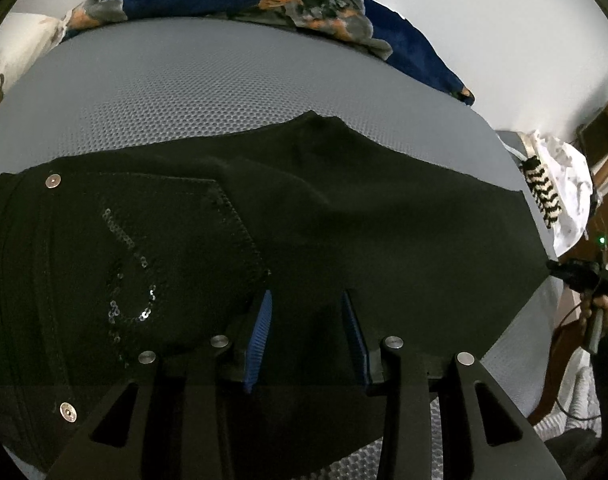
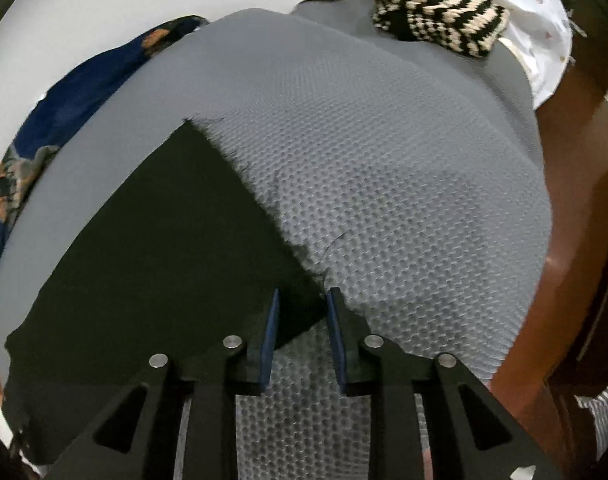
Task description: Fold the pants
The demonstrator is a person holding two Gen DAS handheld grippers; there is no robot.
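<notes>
Black pants (image 1: 383,220) lie spread across a grey mesh mattress (image 1: 224,88). A back pocket with sequins (image 1: 144,260) shows at the left. My left gripper (image 1: 307,300) hangs just over the seat of the pants beside that pocket. Its blue pads are apart, with flat black cloth between them. In the right wrist view the leg end of the pants (image 2: 164,260) has a frayed hem. My right gripper (image 2: 302,300) is open at the hem's near corner, which lies between the pads without being pinched. A hand holds that gripper (image 1: 571,274) at the far right of the left wrist view.
A blue flowered blanket (image 1: 323,4) is bunched along the mattress's far side by a white wall. A black-and-cream striped knit (image 2: 439,20) and a white cloth (image 2: 535,8) lie past the hem end. A brown wooden bed frame (image 2: 575,200) borders the mattress (image 2: 383,180).
</notes>
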